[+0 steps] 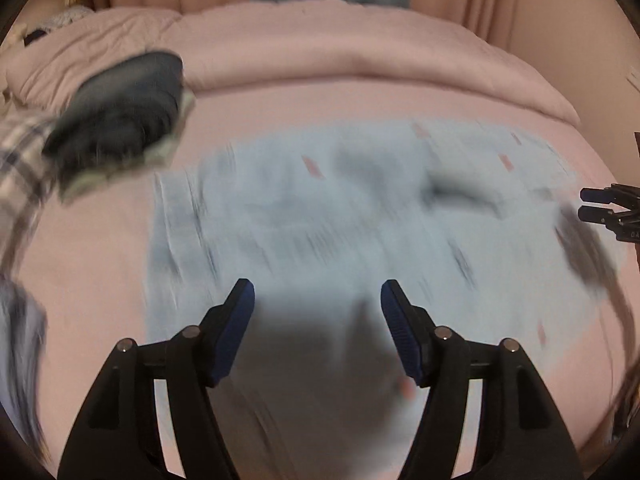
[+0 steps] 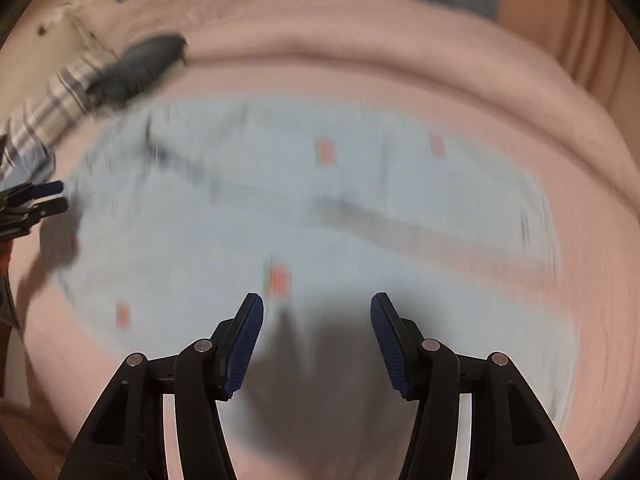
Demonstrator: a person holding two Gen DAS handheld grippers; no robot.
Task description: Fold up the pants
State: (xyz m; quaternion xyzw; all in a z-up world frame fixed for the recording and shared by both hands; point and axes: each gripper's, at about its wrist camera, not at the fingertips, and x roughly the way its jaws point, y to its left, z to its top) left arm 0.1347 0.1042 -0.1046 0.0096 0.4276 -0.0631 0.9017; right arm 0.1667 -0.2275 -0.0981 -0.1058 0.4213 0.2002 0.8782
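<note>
Nearest, left claw (image 1: 317, 292) and right claw (image 2: 317, 306) both stand apart with nothing between the pads, above the pale blue pants (image 2: 304, 208) lying spread on the pink bed (image 2: 440, 76), dark clothing (image 1: 120, 116) beyond.

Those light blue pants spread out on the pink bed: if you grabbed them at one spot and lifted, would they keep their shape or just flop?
Probably flop. The light blue pants lie flat against the pink bed with soft creases, so the cloth looks thin and limp. They likely weigh little, and would drape from a single pinch. A push would probably bunch them rather than slide them.
</note>
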